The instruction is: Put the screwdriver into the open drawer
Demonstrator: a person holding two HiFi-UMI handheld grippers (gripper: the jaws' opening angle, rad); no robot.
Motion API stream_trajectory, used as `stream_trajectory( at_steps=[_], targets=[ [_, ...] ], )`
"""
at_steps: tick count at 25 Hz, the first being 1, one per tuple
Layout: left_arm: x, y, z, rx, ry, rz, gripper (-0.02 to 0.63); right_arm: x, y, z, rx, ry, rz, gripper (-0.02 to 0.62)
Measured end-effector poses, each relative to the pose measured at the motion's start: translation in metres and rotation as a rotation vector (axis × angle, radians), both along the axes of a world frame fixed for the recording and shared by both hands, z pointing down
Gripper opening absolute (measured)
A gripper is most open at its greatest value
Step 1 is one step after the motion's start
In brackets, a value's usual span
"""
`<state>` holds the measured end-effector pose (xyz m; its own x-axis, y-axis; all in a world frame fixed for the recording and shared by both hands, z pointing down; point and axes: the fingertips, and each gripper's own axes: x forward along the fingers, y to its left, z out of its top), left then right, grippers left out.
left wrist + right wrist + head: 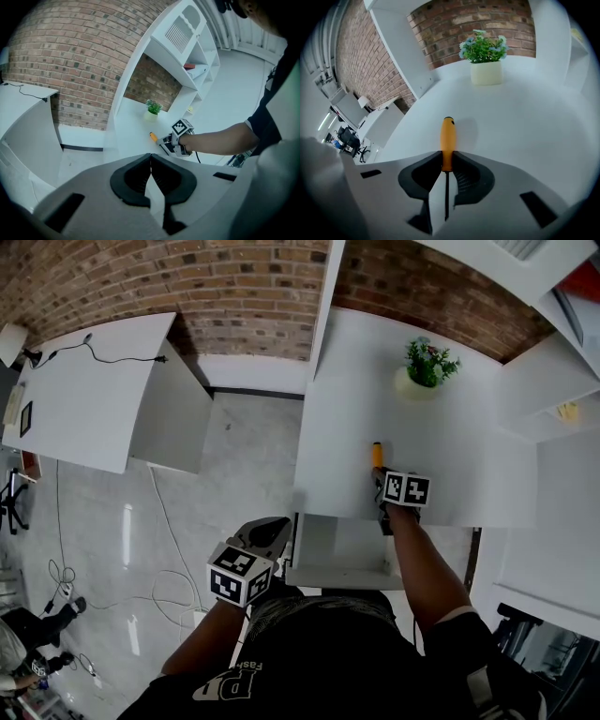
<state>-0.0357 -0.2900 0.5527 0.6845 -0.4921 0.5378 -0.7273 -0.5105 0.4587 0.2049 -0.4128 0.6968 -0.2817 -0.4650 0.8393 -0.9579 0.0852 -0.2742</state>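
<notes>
A screwdriver point(377, 454) with an orange handle point(447, 140) lies on the white desk point(459, 456), its thin metal shaft pointing toward me. My right gripper point(447, 160) points steeply down over it, and its black jaw tips sit against both sides of the handle's near end. In the left gripper view the screwdriver point(153, 136) pokes out ahead of the right gripper point(165, 143). The open white drawer point(342, 576) juts out below the desk's front edge. My left gripper point(267, 531) hangs left of the drawer, shut with nothing in it point(150, 158).
A potted plant point(427, 367) stands at the back of the desk against the brick wall. White shelves point(553, 390) rise at the right. Another white table point(84, 399) stands at the left, with cables on the grey floor point(169, 587).
</notes>
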Motion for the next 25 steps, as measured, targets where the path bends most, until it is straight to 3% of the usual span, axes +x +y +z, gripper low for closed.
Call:
stream_trajectory(
  at_steps=[14,25],
  targets=[
    [-0.006,0.017,-0.002,0.006,-0.011,0.027,0.018,0.007,0.022,-0.016,0.028,-0.126,0.096,0.074],
    [0.016,0.037,0.011,-0.008,-0.018,0.133,0.018,0.011,0.072,-0.048,0.101,-0.218,0.165,0.075]
  ],
)
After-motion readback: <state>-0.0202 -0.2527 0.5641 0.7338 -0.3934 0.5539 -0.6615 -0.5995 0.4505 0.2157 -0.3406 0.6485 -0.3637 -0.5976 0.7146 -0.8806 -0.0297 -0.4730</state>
